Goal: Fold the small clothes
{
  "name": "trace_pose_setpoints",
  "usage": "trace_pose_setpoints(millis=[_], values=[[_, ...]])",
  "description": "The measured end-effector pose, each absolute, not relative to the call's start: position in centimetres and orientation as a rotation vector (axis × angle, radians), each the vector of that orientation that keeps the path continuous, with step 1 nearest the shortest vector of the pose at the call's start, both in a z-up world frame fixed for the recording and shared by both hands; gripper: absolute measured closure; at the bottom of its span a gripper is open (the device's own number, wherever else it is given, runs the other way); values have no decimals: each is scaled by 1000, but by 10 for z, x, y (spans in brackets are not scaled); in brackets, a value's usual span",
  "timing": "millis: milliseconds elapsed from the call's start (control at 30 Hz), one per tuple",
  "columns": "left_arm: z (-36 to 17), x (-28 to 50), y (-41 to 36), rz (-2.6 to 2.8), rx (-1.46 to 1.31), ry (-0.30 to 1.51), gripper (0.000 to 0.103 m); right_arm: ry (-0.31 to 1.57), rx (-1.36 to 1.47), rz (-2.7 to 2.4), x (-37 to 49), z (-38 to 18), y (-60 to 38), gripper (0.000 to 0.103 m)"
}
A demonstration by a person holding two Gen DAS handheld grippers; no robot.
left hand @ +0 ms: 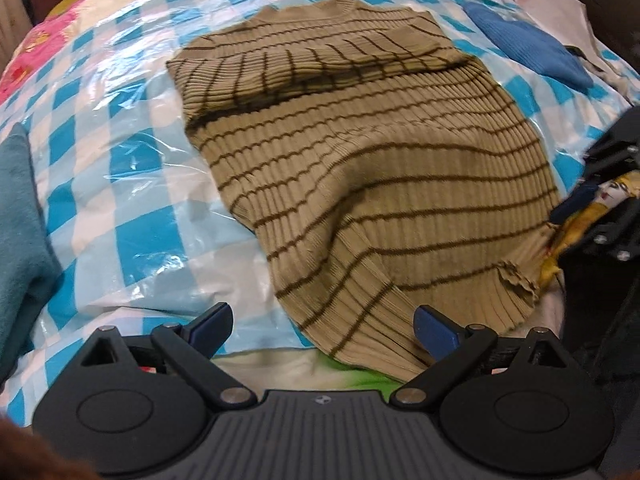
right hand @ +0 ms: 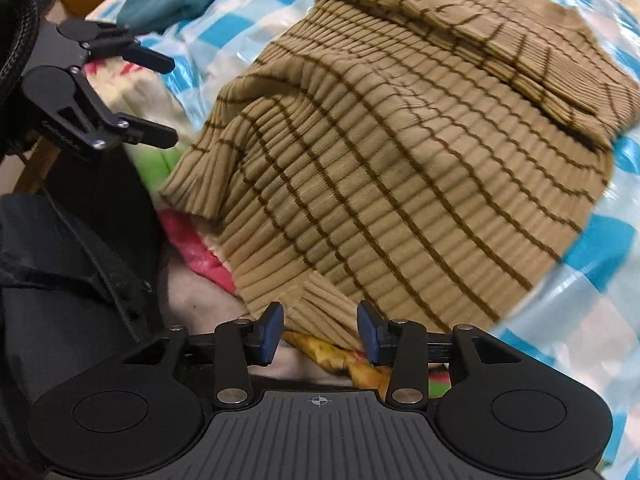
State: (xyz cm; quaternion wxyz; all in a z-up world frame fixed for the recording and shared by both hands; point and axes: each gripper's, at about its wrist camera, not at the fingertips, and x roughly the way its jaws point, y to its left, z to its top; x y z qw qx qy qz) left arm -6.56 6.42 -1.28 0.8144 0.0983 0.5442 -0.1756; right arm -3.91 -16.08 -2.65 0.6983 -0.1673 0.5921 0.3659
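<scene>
A tan ribbed sweater with dark brown stripes [left hand: 372, 176] lies spread on a blue-and-white checked plastic sheet [left hand: 100, 168], its sleeves folded across the chest at the far end. My left gripper [left hand: 324, 330] is open at the sweater's near hem, empty. My right gripper [right hand: 320, 330] is partly open, its blue pads either side of the hem corner [right hand: 324, 308] without pinching it. The sweater also fills the right wrist view [right hand: 400, 152]. Each gripper shows in the other's view: the right one [left hand: 592, 208] and the left one [right hand: 160, 100].
A teal garment [left hand: 20, 232] lies at the left. A blue garment [left hand: 528, 48] and white cloth lie at the far right. Floral bedding [right hand: 200, 256] shows under the sheet's near edge. A black bag [right hand: 60, 280] sits to my right gripper's left.
</scene>
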Motion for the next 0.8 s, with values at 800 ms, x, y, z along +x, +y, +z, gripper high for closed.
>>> trace_pose_setpoints(millis=[800], values=[[-7,-63,61,-471,302,1156,1,1257,-94,757,1,6,-209,93]])
